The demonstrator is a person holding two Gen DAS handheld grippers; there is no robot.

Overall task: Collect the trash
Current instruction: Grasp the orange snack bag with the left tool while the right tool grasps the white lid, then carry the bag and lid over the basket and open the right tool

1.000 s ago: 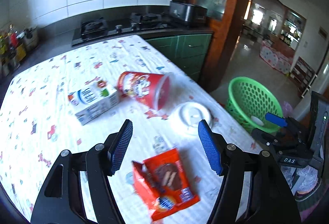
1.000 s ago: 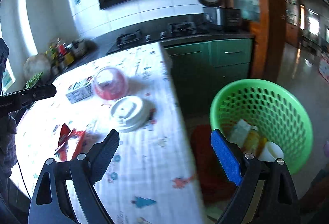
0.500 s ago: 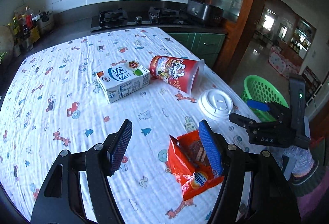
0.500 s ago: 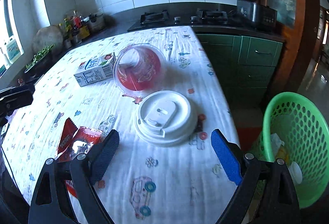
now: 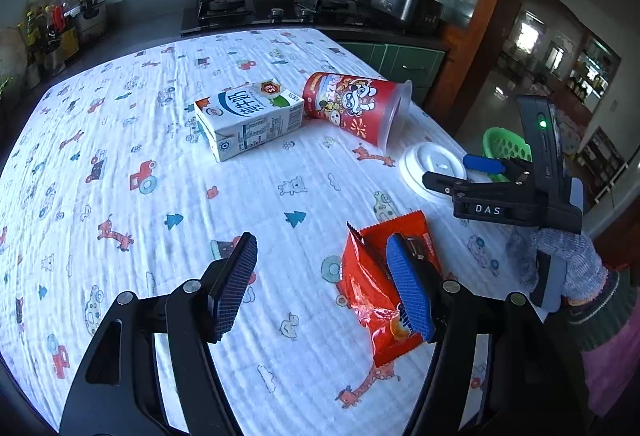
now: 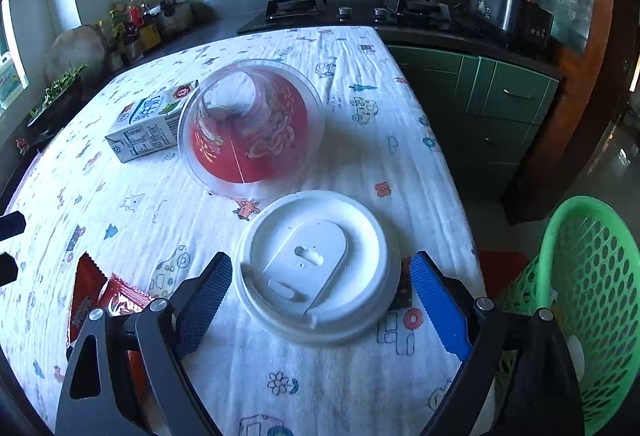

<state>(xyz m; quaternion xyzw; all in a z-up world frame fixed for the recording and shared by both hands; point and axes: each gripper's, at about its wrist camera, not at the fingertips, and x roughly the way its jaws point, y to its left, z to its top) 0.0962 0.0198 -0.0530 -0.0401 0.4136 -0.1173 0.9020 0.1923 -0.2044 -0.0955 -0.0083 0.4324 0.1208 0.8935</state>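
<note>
Kitchen, tiled wall, gas hob behind; table (image 5: 120, 139) covered with a white cartoon-print cloth.

Left wrist view: left gripper (image 5: 320, 284) hangs released above the cloth, nothing between the pads; its right pad overlaps the orange snack wrapper (image 5: 372, 300), which lies torn open, likely this hand's pick. Wrapper print too crumpled to read. Milk carton (image 5: 248, 119) lies on its side, Chinese characters on the face, a red badge reading "33". Beside it, touching or nearly so, red printed cup (image 5: 352, 107) lies tipped over, mouth toward the table edge, cartoon figure on it, lettering unclear. Right gripper (image 5: 476, 171) reaches over the white lid (image 5: 432, 171); its body reads "DAS", held by a gloved hand (image 5: 568, 260).

Right wrist view: right gripper (image 6: 320, 300) released, jaws wide, straddling the lid (image 6: 316, 264) without touching, probably lining up to grab it. Cup (image 6: 248, 127) mouth faces the camera. Green basket (image 6: 592, 300) stands on the floor by the table edge, handy for dropping trash.
</note>
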